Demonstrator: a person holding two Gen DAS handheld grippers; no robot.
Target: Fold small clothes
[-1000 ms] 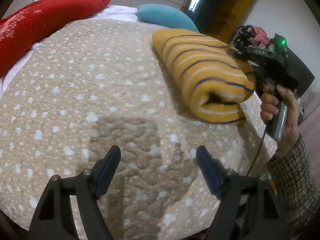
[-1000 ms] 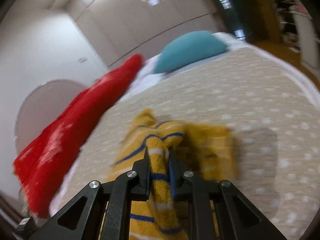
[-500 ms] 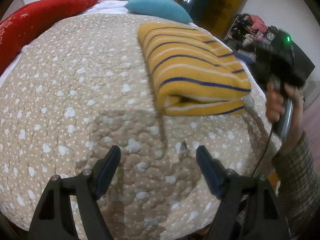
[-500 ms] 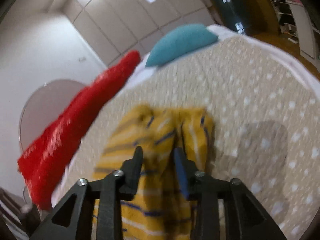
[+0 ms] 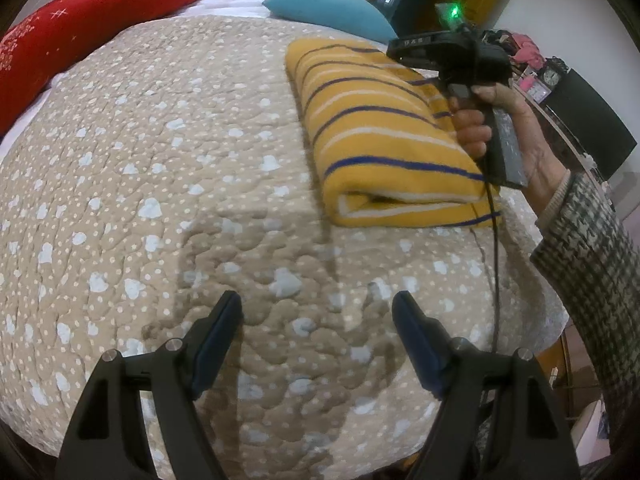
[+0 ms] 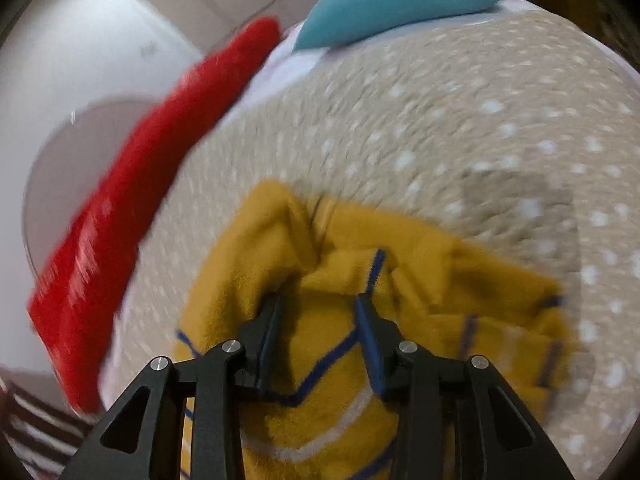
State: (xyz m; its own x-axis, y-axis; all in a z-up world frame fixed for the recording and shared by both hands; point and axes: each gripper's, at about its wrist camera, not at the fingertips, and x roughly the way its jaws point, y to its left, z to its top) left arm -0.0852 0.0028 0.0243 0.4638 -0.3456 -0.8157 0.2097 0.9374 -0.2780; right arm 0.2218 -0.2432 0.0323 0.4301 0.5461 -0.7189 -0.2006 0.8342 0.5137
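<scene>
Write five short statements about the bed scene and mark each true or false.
1. The yellow striped garment lies folded on the spotted quilt. True.
2. The left tool grips the garment. False: it is open over bare quilt.
3. The right tool is clamped shut. False: its jaws stand apart above the garment.
4. A teal pillow lies beyond the garment. True.
5. The red cushion lies on the garment. False: it lies apart, at the quilt's edge.
</scene>
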